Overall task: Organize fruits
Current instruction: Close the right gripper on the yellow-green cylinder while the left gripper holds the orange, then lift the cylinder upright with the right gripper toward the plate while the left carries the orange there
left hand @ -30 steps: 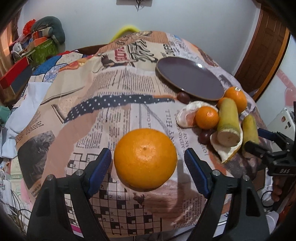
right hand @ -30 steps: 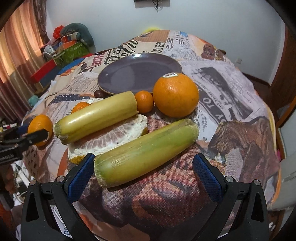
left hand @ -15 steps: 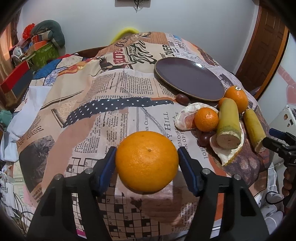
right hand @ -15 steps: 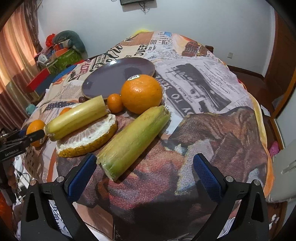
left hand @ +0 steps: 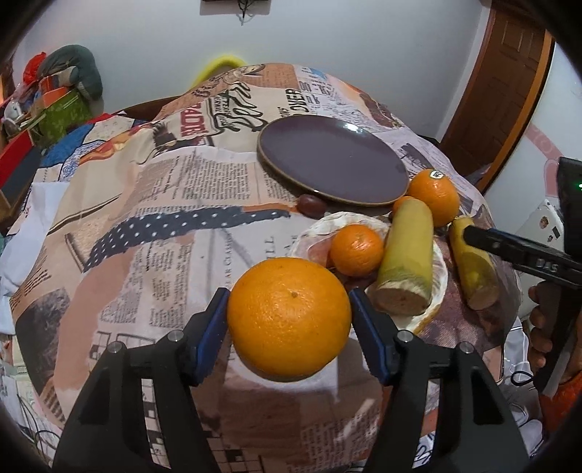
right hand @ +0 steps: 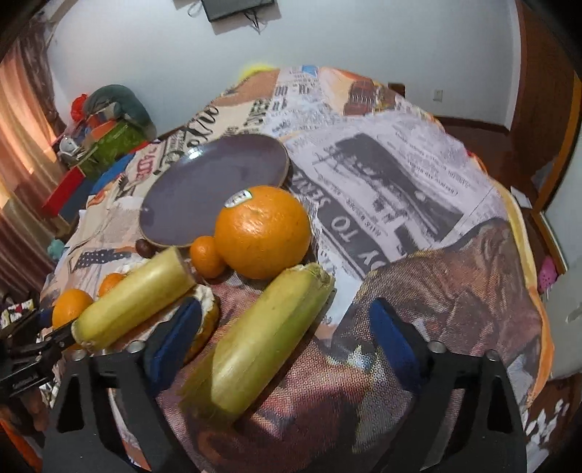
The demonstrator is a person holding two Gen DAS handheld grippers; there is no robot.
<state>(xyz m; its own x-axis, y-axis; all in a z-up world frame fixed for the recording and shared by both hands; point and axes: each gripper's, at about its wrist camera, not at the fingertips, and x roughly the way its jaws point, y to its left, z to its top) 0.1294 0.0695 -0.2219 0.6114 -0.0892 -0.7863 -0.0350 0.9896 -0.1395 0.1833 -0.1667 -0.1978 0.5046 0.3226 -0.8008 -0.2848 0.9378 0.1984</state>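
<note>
Left gripper (left hand: 289, 320) clamps the large orange (left hand: 289, 318) for carrying to the plate (left hand: 333, 160) at 12 o'clock, while the right gripper (right hand: 283, 338) straddles a cane piece (right hand: 262, 342), jaws apart.

We see a newspaper-print cloth (left hand: 152, 203) draped over the counter, patched with a navy polka-dot strip (left hand: 174, 227). Behind it rises a pale wall (right hand: 363, 40) carrying a dark wall-mounted screen (right hand: 236, 7). At the left, a heap of colourful boxes and bundled fabric (right hand: 109, 120) sits beside a pinkish curtain (right hand: 22, 120). A brown wooden door (left hand: 505, 83) stands at the right.
</note>
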